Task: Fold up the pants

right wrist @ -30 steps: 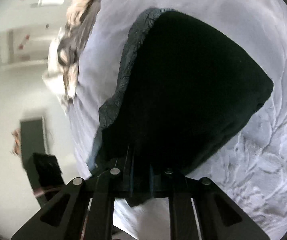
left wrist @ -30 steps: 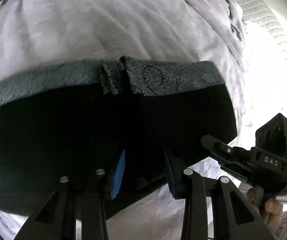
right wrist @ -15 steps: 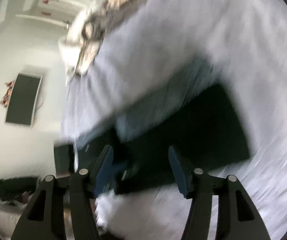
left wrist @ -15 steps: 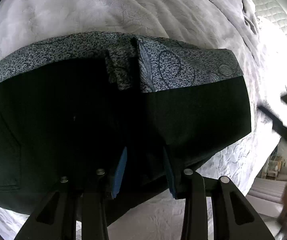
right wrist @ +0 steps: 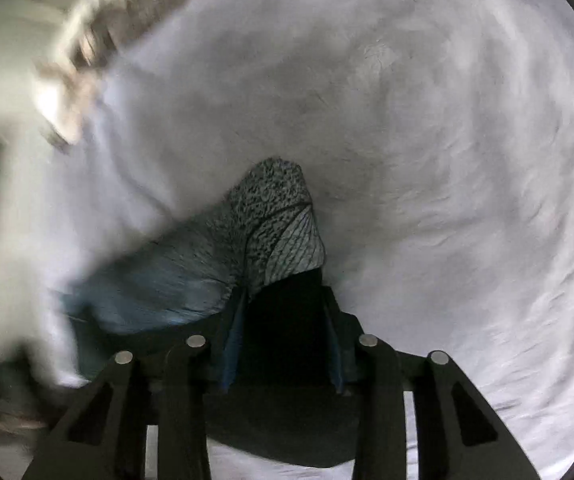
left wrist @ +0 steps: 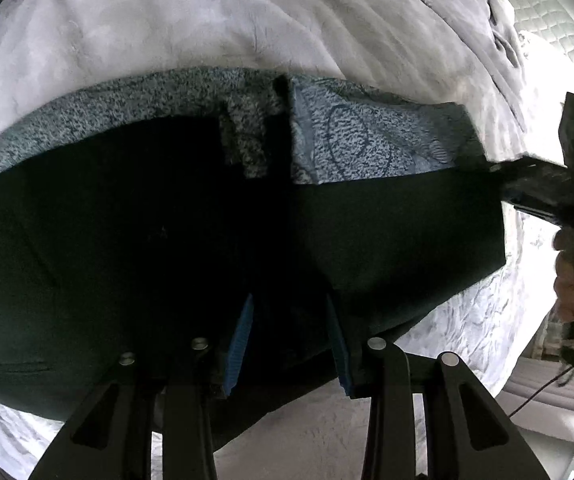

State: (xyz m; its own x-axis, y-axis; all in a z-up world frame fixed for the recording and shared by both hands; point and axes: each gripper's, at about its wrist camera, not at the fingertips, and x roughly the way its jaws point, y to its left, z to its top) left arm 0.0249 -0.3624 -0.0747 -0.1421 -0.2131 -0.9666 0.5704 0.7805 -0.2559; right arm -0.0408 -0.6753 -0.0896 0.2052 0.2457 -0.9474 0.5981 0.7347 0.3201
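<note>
**Pants Partly Folded, Corner Being Regrasped**

Dark pants [left wrist: 387,240] are spread folded on a grey blanket [left wrist: 247,20]. Their near edge is clamped by the left gripper [left wrist: 291,340]; at three o'clock (blurred) the right gripper [right wrist: 287,344] is closing around the patterned waistband corner. Further folding is judged left.

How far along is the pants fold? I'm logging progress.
Done: the dark pants with patterned grey waistband lie doubled on the grey blanket. In hand: left hand-held gripper pinches them; right hand-held gripper is closing on a corner. Left: the final fold.
</note>
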